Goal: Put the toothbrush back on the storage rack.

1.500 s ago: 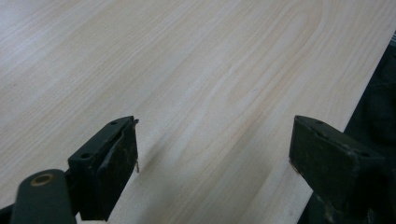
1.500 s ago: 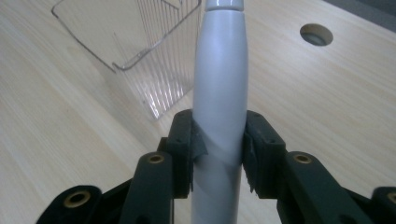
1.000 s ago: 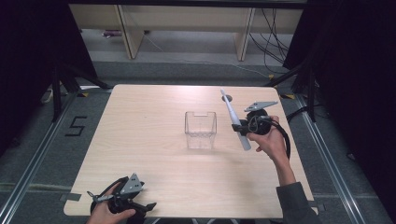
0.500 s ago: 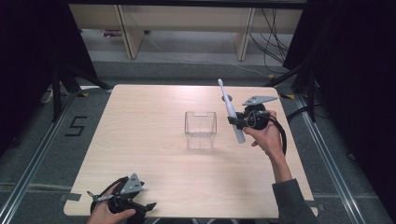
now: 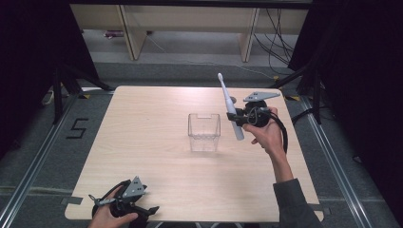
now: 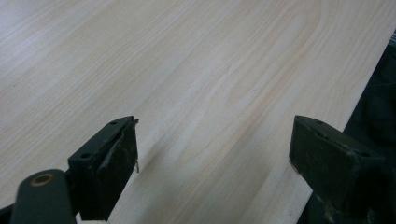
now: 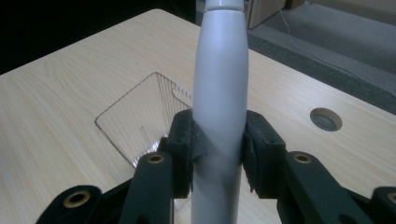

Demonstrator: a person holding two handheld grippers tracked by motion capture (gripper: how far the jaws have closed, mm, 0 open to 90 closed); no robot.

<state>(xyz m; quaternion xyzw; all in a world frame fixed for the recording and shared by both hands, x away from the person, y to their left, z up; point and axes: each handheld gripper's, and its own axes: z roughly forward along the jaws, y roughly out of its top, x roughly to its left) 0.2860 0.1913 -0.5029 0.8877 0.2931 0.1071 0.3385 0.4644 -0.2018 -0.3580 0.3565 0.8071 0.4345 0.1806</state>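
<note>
My right gripper (image 5: 239,118) is shut on the thick handle of a white electric toothbrush (image 5: 229,106), held in the air just right of a clear plastic box (image 5: 204,131) at the table's middle. The toothbrush stands nearly upright, brush head up and tilted left. In the right gripper view the grey-white toothbrush handle (image 7: 219,93) rises between the pads (image 7: 187,140) of my right gripper (image 7: 218,147), with the clear box (image 7: 140,119) below and behind it. My left gripper (image 5: 142,209) rests at the table's front left edge, and in the left gripper view it (image 6: 212,149) stands open over bare wood.
The light wooden table (image 5: 152,114) has a round hole (image 7: 326,119) near its right side. Dark frame rails and floor surround it, with cables and shelving beyond the far edge. The box is open at the top.
My right gripper has risen a little with the toothbrush, which has swung from a slant to nearly upright beside the box. The left gripper has stayed put.
</note>
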